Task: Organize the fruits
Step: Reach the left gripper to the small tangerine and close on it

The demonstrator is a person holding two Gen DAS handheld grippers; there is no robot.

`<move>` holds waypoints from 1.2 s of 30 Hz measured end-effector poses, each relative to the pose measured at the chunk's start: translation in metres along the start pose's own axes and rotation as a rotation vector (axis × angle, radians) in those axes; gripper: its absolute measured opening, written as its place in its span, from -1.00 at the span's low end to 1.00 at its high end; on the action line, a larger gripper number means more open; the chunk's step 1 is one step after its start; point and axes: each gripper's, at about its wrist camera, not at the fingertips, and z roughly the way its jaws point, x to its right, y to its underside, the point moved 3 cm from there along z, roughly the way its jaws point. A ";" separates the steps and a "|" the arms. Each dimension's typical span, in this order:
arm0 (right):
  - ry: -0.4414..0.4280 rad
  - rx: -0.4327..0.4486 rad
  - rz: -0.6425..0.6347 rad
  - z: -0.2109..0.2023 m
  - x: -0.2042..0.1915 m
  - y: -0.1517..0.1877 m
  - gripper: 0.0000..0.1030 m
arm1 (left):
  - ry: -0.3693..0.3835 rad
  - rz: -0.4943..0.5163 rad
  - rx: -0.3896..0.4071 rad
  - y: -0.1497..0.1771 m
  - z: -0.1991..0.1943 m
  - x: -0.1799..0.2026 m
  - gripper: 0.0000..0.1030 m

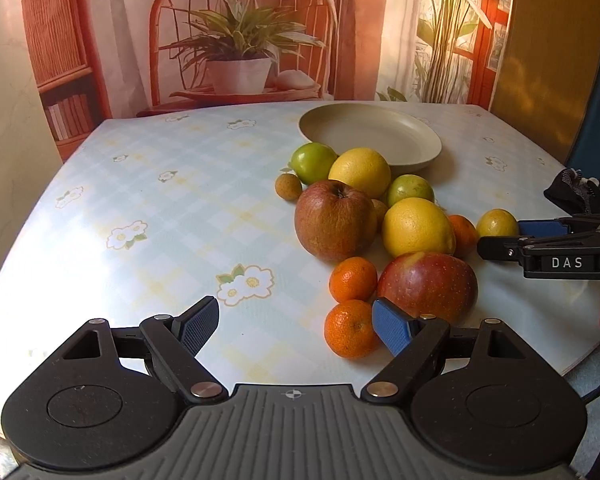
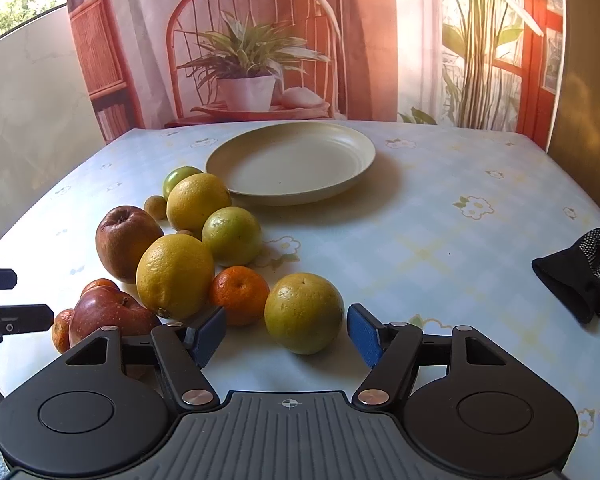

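Floral table, right gripper fingers spread around yellow-green fruit

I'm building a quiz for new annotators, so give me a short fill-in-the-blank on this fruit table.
1. The cream plate holds ____ fruit.
2. The right gripper is open, with a yellow-green fruit ____ its fingers.
3. The left gripper is ____, with nothing between its fingers.
4. Off to the right of the fruit on the tablecloth lies a black ____.

Missing words: no; between; open; glove
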 end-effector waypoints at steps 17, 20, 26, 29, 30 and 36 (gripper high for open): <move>0.008 0.002 0.010 0.000 0.002 0.001 0.18 | 0.065 0.025 -0.071 0.007 0.022 0.012 0.41; 0.008 0.002 0.010 -0.001 0.002 0.001 0.18 | 0.058 0.042 -0.069 0.007 0.023 0.013 0.37; 0.008 0.001 0.011 0.000 0.002 0.002 0.18 | 0.045 0.056 -0.056 0.006 0.025 0.013 0.34; 0.010 0.001 0.010 0.001 0.002 0.003 0.18 | 0.027 0.069 -0.047 0.006 0.025 0.014 0.11; 0.010 0.002 0.010 0.001 0.002 0.003 0.18 | 0.016 0.070 -0.049 0.006 0.025 0.013 0.06; 0.010 0.002 0.019 0.001 0.003 0.003 0.18 | -0.039 0.009 -0.066 0.006 0.027 -0.002 -0.09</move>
